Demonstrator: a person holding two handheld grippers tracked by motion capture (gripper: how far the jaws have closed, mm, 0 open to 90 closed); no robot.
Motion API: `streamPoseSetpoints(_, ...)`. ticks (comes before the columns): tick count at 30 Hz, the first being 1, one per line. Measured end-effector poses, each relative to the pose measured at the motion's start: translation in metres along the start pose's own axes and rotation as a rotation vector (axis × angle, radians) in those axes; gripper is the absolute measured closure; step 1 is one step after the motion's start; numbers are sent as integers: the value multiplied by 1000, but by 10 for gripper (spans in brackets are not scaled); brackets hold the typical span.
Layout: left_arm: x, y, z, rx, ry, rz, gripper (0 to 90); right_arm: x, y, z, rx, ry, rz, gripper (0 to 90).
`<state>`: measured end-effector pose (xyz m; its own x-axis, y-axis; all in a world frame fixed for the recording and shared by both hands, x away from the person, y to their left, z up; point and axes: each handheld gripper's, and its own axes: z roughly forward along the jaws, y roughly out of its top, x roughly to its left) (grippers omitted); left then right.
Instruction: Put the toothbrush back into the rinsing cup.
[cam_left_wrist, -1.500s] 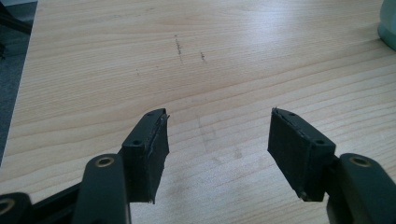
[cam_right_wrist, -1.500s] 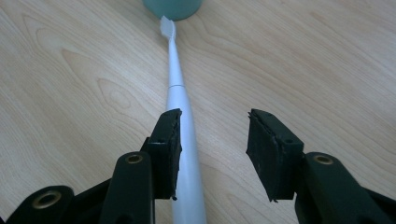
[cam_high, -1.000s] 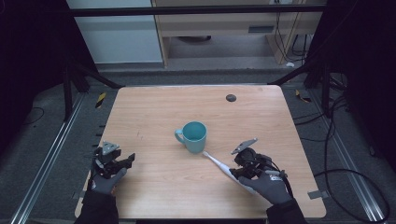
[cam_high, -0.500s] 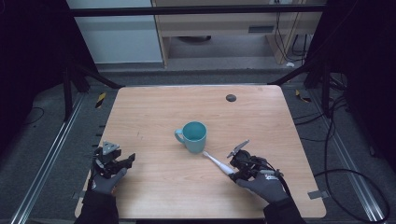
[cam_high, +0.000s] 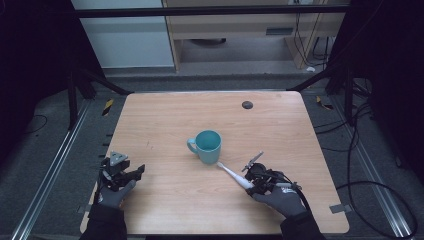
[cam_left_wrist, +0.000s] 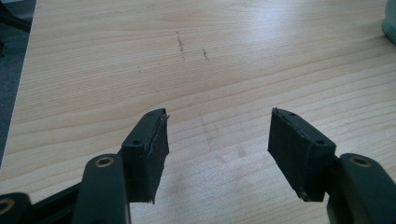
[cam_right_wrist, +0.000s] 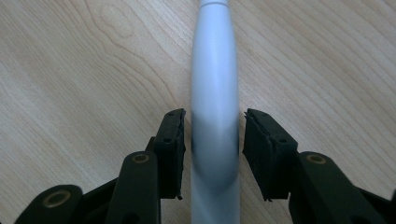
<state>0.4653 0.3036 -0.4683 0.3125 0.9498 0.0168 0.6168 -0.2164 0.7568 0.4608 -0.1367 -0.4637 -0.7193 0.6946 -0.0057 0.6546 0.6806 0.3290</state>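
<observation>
Nearest the person, along the front edge of the wooden table (cam_high: 280, 125), two gloved hands each hold a black two-jaw tool. The left gripper (cam_left_wrist: 217, 149) rests near the front left corner with its jaws spread wide; its own view shows bare wood grain and a few faint scuff marks between the pads, and nothing held.

The right gripper (cam_right_wrist: 212, 149) sits low at the front right, straddling a white toothbrush-like handle (cam_right_wrist: 214, 93). Its jaws have just been closing, and the handle now runs straight up between them. In the right gripper view the left pad lies against the handle's side, or very nearly so, while a thin sliver of wood shows between the handle and the right pad, so the pads do not yet clamp it. The handle looks slightly blurred there.

In the high view the same white handle (cam_high: 231, 175) lies flat on the table, slanting from the right gripper (cam_high: 252, 182) up and to the left, with its far tip just beside the base of a teal mug (cam_high: 207, 146). The mug stands upright near the table's middle, handle turned to the left; its inside looks empty as far as the shadow allows.

Farther back, near the far edge, lies a small dark round disc (cam_high: 247, 104). No brand, label or writing can be read on any object.
</observation>
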Motion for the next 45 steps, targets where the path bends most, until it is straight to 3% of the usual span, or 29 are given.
streamPoseSetpoints(8, 0, 0, 0, 1, -1, -1, 372, 0, -1, 6, 29, 1, 13, 632)
streamPoseSetpoints(21, 0, 0, 0, -1, 0, -1, 372, -1, -2, 4, 23, 11, 42, 660)
streamPoseSetpoints(38, 0, 0, 0, -2, 1, -2, 373, -10, -20, -31, -106, -32, 118, 662)
streamPoseSetpoints(45, 0, 0, 0, -3, 2, -1, 373, -15, -18, -46, -268, -70, 171, 662)
